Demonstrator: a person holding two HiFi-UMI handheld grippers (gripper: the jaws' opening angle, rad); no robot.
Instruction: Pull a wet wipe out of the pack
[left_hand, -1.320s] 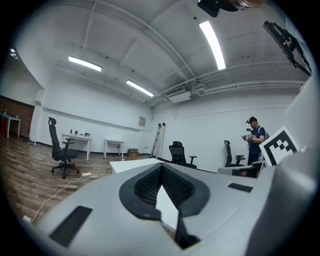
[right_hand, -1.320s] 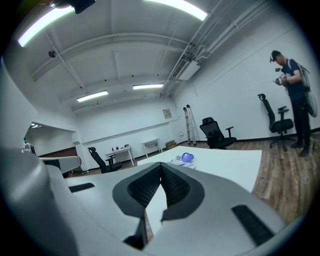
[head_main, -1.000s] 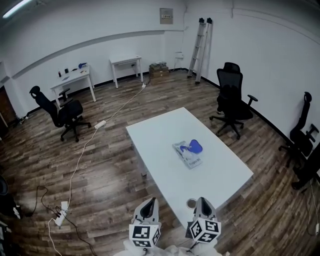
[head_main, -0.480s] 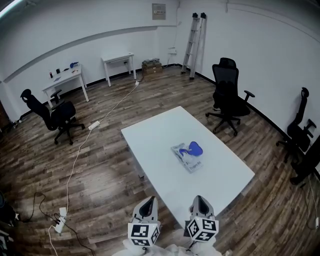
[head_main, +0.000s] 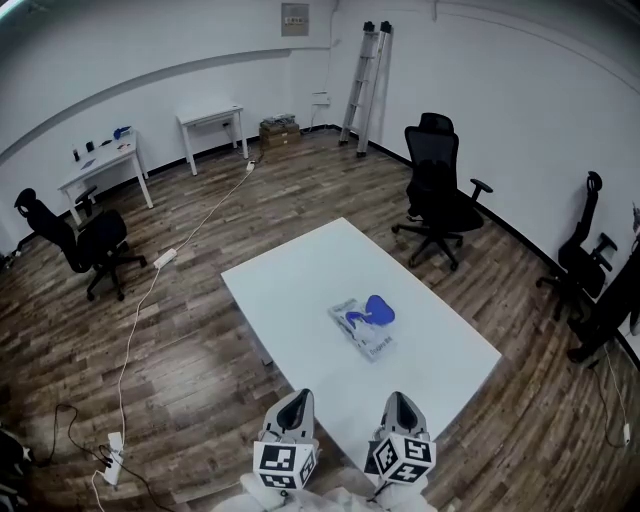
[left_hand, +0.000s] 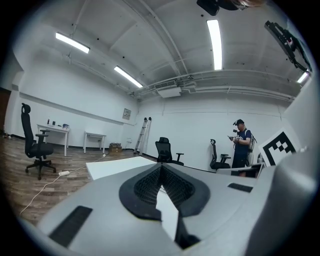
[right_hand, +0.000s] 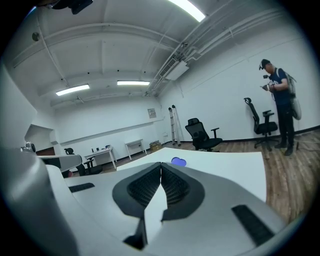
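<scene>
A wet wipe pack (head_main: 362, 322) with a blue lid lies flat near the middle of the white table (head_main: 300, 290). Its blue lid (right_hand: 178, 161) peeks over the jaws in the right gripper view. My left gripper (head_main: 293, 410) and right gripper (head_main: 399, 410) hover side by side at the table's near edge, well short of the pack. Both sets of jaws are pressed together with nothing between them, as each gripper view shows: the left gripper (left_hand: 161, 168) and the right gripper (right_hand: 161, 165).
Black office chairs (head_main: 436, 190) stand behind and to the right of the table, another chair (head_main: 80, 240) at the left. Desks (head_main: 210, 122) and a ladder (head_main: 362, 82) line the far wall. A cable (head_main: 150, 290) runs over the floor. A person (right_hand: 277, 107) stands at the right.
Both grippers and the head camera have moved forward towards the table; the table and pack sit lower and nearer in the head view. Both grippers stay shut.
</scene>
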